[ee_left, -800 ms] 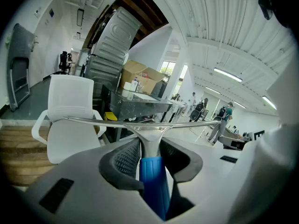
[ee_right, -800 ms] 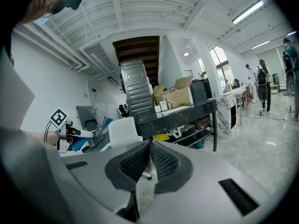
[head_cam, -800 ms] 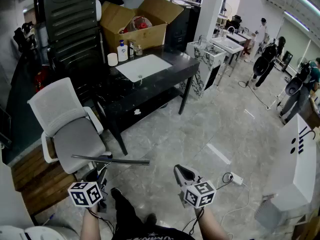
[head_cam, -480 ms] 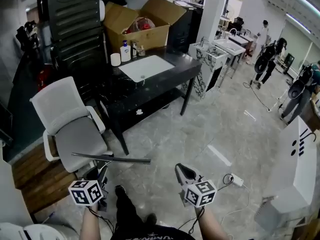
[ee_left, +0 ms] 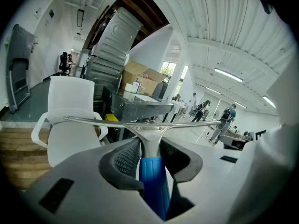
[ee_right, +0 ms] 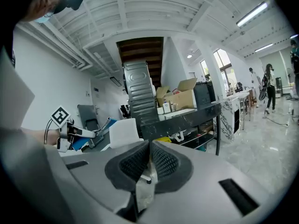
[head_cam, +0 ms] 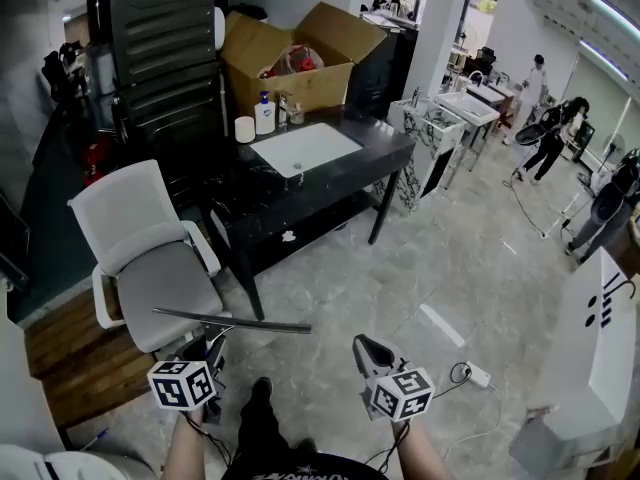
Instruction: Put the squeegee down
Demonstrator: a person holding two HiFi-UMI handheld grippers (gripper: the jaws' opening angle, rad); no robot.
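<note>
The fingers (ee_left: 122,158) of the left gripper (ee_left: 147,146) are clamped on the grip of the blue-handled metal squeegee (ee_left: 148,130). Its long blade lies crosswise just beyond the fingertips, held in the air near the white office chair (head_cam: 150,258). The right gripper (ee_right: 150,158) has its fingers pressed together, holding nothing.

Chair (head_cam: 150,258), desk (head_cam: 378,148) ahead — open floor (head_cam: 420,258) right
</note>
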